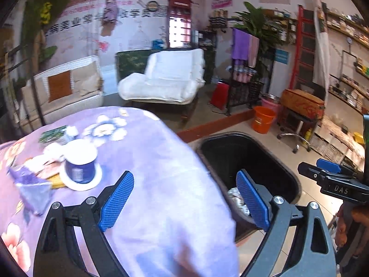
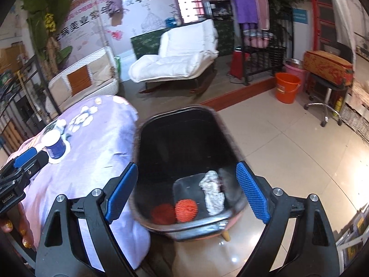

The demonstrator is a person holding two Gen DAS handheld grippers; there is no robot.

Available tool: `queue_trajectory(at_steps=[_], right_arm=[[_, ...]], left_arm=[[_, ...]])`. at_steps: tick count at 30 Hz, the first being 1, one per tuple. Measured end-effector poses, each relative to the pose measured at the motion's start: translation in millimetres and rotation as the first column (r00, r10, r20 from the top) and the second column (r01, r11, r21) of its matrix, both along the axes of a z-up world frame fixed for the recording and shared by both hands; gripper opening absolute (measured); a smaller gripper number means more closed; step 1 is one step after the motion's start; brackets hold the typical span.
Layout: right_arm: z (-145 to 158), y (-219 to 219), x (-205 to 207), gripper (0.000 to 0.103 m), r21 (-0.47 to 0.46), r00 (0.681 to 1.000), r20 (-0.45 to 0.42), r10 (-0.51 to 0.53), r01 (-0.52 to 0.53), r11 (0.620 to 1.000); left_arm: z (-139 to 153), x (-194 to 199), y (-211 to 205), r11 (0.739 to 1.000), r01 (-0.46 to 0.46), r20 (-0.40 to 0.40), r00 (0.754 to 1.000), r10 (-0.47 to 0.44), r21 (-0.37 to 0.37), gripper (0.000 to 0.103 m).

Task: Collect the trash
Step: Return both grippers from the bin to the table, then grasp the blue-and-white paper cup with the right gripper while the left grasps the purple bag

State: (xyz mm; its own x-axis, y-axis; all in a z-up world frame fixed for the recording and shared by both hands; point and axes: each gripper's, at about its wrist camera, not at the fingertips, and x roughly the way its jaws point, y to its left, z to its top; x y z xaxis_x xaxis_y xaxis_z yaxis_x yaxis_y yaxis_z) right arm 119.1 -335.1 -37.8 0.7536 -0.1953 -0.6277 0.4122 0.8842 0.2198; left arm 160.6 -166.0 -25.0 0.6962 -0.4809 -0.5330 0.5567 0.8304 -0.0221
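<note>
Bin (image 2: 184,138) upright, mouth upward

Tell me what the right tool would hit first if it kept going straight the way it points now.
Probably the black trash bin. The right tool is open and empty, aimed into the bin's mouth, so it would likely meet the crumpled white paper or orange ball at the bottom. Depth is uncertain.
</note>
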Motion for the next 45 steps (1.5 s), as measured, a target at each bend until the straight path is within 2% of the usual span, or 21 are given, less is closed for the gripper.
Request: queue_trajectory(at_steps=[5,8,12,18,20,25,30,33,38,41,45], right_arm=[[1.8,39.7,28.9,0.086,0.021,0.988,0.012,0.151,-0.151,0.988],[5.8,68.9,46.5,0.086,-0.006,0.969,0.006,0.248,-0.247,0.969],[7.5,105.1,65.5,0.086,-0.008,0.937,0.003,0.35,-0.35,0.937],[12.6,167.1,86.5,0.086,-0.017,0.871,0.005,0.492,-0.492,0.871],[16.9,186.8,93.3,0.086,-0.032,0.846,0.005,0.533,-0.533,0.845],[20.5,227.5,112.1,0.086,-0.06,0.811,-0.005,0.584,-0.584,0.81],[20.3,240.7,134.4,0.086,-0.073,0.803,-0.033,0.595,-0.596,0.8],[16.7,235.9,152.7,0.086,-0.059,0.818,-0.056,0.572,-0.575,0.816],[13.3,222.9,169.0,0.086,-0.042,0.841,-0.074,0.537,-0.54,0.84],[10.0,219.5,174.0,0.086,-0.038,0.846,-0.083,0.527,-0.531,0.847],[5.8,219.6,179.5,0.086,-0.036,0.848,-0.09,0.522,-0.527,0.849]], left_arm=[[4.9,11.7,61.3,0.984,-0.179,0.006,0.984,0.179,-0.01,0.09],[3.1,20.1,105.4,0.956,-0.292,-0.005,0.956,0.292,-0.019,0.09],[-3.7,26.4,152.8,0.918,-0.397,-0.031,0.917,0.397,-0.002,0.09],[-5.5,24.2,193.2,0.885,-0.466,-0.033,0.884,0.466,0.019,0.09],[-6.4,20.8,202.1,0.881,-0.472,-0.032,0.881,0.472,0.023,0.09],[-6.1,23.6,211.7,0.876,-0.482,-0.024,0.876,0.482,0.032,0.09],[-9.4,40.3,220.2,0.874,-0.486,-0.044,0.873,0.486,0.023,0.09],[-9.7,56.2,222.0,0.878,-0.479,-0.075,0.875,0.478,0.0,0.089],[-12.0,87.3,217.5,0.882,-0.47,-0.145,0.875,0.461,-0.03,0.081],[-20.2,106.3,214.9,0.879,-0.476,-0.211,0.863,0.458,-0.039,0.074],[-34.0,126.6,211.6,0.866,-0.499,-0.298,0.833,0.467,-0.038,0.064]])
